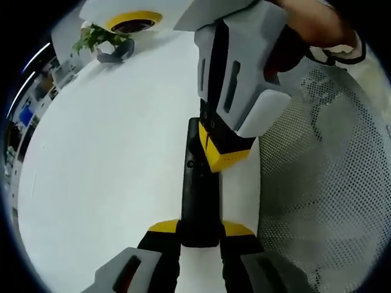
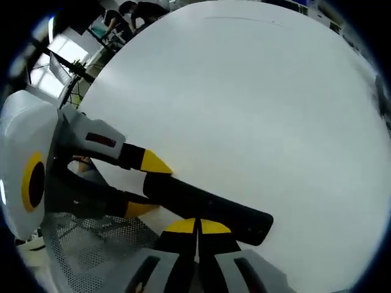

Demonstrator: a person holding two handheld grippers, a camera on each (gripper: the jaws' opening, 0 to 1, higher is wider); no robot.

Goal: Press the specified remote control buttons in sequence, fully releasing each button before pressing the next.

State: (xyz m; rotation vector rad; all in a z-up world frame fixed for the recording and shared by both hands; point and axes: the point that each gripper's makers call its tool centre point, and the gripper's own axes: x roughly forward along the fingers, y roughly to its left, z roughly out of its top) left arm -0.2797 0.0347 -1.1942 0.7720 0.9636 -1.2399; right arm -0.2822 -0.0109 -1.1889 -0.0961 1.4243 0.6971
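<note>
Remote (image 1: pixel 198 195), long, slim and black, lies on the white table (image 1: pixel 104 183). In the left gripper view it runs up the middle of the picture, its near end caught between the yellow tips of the left gripper (image 1: pixel 200 231), one tip against each long side. So the left tongs are narrow and holding the remote.

From the top of that view the right gripper (image 1: pixel 227 155) comes down, white body over black, ending in yellow tips that sit on the remote's upper face toward its far end. A hand (image 1: pixel 311 27) with a white cuff grips it near the top edge. To the right, a white perforated mesh sheet (image 1: pixel 330 171) lies on the table just beside the remote. Far off at the upper left stand a small green plant (image 1: pixel 98 38) and a round yellow-rimmed object (image 1: pixel 133 22).

In the right gripper view the remote (image 2: pixel 208 207) lies slantwise across the lower middle, and the right gripper (image 2: pixel 197 227) has its two yellow tips pressed together with no gap, over the remote's near edge. The right tongs are closed tight on nothing; whether they touch a button I cannot tell. The left gripper (image 2: pixel 146 183) enters from the left, its yellow tips on either side of the remote's end. The mesh sheet (image 2: pixel 91 244) shows at the lower left, and the table (image 2: pixel 256 104) spreads wide beyond.
</note>
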